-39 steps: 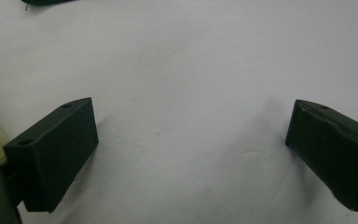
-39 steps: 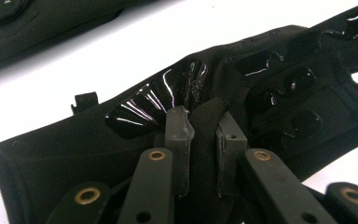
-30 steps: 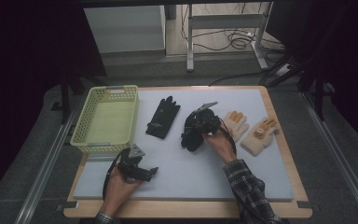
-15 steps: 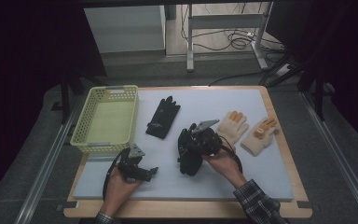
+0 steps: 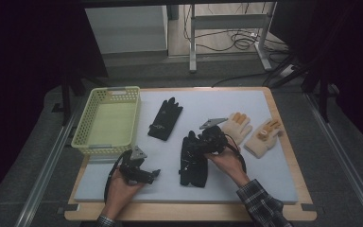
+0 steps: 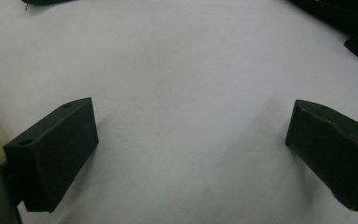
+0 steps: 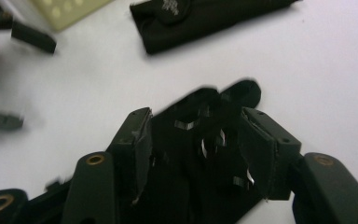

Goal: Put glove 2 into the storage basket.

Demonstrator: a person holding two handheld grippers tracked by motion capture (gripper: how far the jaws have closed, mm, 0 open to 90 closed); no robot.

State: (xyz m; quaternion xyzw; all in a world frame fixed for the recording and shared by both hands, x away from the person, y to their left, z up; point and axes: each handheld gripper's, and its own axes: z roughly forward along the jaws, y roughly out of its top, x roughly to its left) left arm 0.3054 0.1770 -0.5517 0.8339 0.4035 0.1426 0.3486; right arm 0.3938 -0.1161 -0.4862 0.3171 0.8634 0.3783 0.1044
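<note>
Right gripper view: a black glove (image 7: 200,154) — soft, light, limp — is pinched by the right claw (image 7: 196,149); its bunched middle is best gripped. The left claw (image 6: 191,154) is held agape, empty.

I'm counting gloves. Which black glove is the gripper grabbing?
The black glove nearest the person, under the right gripper. The other black glove lies untouched beside the basket.

The right gripper (image 7: 196,149) pinches a black glove (image 7: 200,158) between its two jaws, over the white mat (image 7: 317,70). Beyond that glove lies a second black glove (image 7: 205,21), and farther off beside it shows a corner of a yellow basket (image 7: 67,9).
</note>
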